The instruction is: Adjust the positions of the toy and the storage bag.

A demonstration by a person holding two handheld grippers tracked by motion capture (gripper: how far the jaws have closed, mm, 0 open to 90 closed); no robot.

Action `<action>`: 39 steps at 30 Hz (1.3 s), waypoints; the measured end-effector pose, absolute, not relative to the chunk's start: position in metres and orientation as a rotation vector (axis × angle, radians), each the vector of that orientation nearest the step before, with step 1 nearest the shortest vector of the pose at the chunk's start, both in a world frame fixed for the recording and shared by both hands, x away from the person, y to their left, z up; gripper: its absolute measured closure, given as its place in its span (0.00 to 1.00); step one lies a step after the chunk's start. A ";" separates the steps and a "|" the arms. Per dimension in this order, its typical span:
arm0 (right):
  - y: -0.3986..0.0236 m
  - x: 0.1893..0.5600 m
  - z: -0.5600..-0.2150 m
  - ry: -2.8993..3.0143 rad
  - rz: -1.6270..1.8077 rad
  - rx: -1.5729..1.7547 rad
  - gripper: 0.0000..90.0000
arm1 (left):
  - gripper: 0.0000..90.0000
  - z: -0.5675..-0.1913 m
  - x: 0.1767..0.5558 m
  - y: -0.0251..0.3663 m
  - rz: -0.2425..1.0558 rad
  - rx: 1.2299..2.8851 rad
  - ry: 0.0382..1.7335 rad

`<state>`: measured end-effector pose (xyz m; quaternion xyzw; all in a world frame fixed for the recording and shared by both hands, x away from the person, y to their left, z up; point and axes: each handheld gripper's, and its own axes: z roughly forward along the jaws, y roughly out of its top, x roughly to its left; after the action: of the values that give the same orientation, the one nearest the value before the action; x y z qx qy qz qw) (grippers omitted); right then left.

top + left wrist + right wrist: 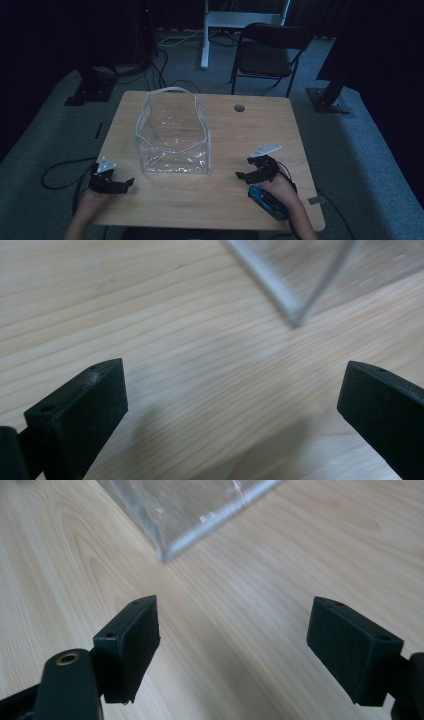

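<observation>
A clear, soft plastic bag (172, 135) with pale piped edges and a looped handle stands open on the pale, wood-grained worktop (225, 200), slightly left of centre. The left tongs (131, 183), at about eight o'clock from the bag, gape wide with nothing between their blocky black jaws, the bag's bottom corner (296, 320) just ahead. The right tongs (243, 169), at about four o'clock from the bag, also stand wide and empty, aimed at its other corner (165, 555). A glossy blue toy car (268, 202) lies by the right hand (282, 192).
</observation>
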<state>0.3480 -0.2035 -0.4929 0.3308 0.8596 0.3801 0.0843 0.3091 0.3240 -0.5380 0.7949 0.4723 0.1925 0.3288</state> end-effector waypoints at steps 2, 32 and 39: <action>-0.194 0.354 -0.492 2.579 1.156 0.961 0.23 | 0.00 -0.536 0.310 0.320 0.490 2.078 1.213; -0.091 0.382 -0.503 2.695 1.122 0.805 0.46 | 0.34 -0.535 0.348 0.284 0.414 2.048 1.102; -0.093 0.381 -0.505 2.692 1.165 0.826 0.61 | 0.55 -0.532 0.346 0.280 0.438 2.020 1.053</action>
<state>0.3813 -0.0935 -0.5054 0.2709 0.8824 0.3818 0.0471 0.3463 0.2801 -0.5321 0.7983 0.4162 0.1731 0.3995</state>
